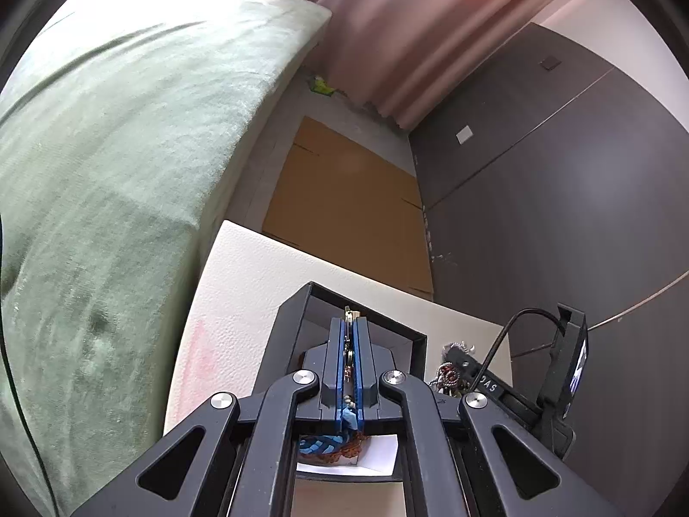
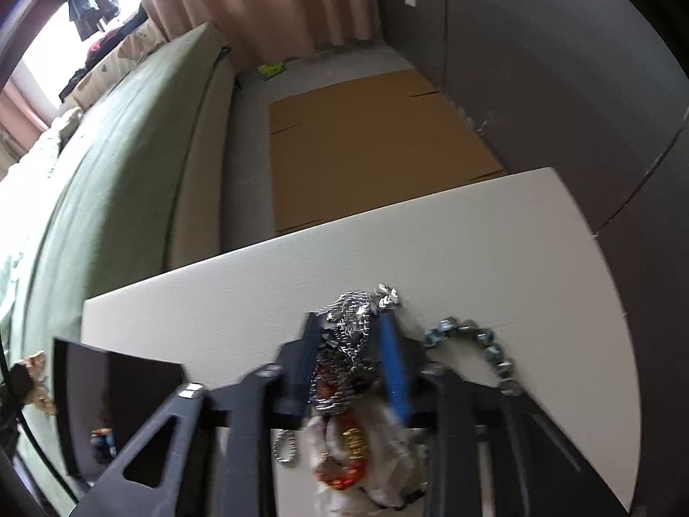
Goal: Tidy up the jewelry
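Sorting underway: left gripper jaws pinch a small gold trinket above the black open-topped box; right gripper jaws, spread, straddle a silver chain heap. Next, likely release at twelve o'clock.

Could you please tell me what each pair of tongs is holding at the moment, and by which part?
The left tongs are shut on a small gold-coloured jewelry piece, pinched along its length. The right tongs are open around a silver chain, not visibly clamping it.

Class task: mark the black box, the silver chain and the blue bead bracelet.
black box (image 1: 420,338): left wrist view, far right rim.
silver chain (image 2: 353,306): right wrist view, bunched links at the fingertips.
blue bead bracelet (image 2: 495,351): right wrist view, a bead on its right curve.
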Demonstrator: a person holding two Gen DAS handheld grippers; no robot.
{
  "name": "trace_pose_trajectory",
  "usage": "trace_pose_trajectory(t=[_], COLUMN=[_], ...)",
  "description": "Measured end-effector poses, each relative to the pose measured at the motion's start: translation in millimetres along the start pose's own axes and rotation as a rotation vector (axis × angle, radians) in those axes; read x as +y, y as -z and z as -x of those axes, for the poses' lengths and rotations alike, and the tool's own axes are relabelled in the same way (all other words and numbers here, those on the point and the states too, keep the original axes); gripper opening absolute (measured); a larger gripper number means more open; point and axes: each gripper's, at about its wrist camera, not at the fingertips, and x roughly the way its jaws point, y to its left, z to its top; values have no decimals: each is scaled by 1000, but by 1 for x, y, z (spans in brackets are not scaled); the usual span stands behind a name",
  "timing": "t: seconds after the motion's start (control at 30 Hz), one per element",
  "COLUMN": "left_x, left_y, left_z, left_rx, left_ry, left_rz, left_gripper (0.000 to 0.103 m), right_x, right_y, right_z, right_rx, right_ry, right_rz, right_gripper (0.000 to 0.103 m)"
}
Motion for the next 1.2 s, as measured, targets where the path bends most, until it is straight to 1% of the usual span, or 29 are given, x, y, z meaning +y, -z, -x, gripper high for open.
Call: trace_pose_trajectory(t=[0.03,0.07,0.13,0.23,0.33,0.67,0.8,1.0,1.2], left_x=[0,1,3,7,5,-3,1,13,24], left_y=[-1,0,0,1,3,9,5,0,-4], left_z=[0,1,5,11,16,40,52,69,80], left_rx=[-1,-1,-5,-10,-15,-34,-54,-79,-89], left_ry=[-2,-4,-14,-14,-15,-8,1,16,28], left_rz=[-4,-10,-16,-12,-24,-84,-85,-70,-58], left_gripper=[3,3,3,3,3,3,3,3,3], right_x=[-4,-8,-16,-32,-37,-22,-13,9,29], right_y=[0,0,0,2,3,11,11,13,15], right_z=[1,1,2,7,15,85,117,166,203], right_rx=[-5,-4,11,34,23,-108,-156,-251,-324], right_ry=[-8,-26,-75,-181,-233,-358,-385,-427,-474], right_rz=[-6,-12,-39,-114,-136,-78,-57,-11,28], right_gripper=[14,14,14,14,14,14,14,14,14])
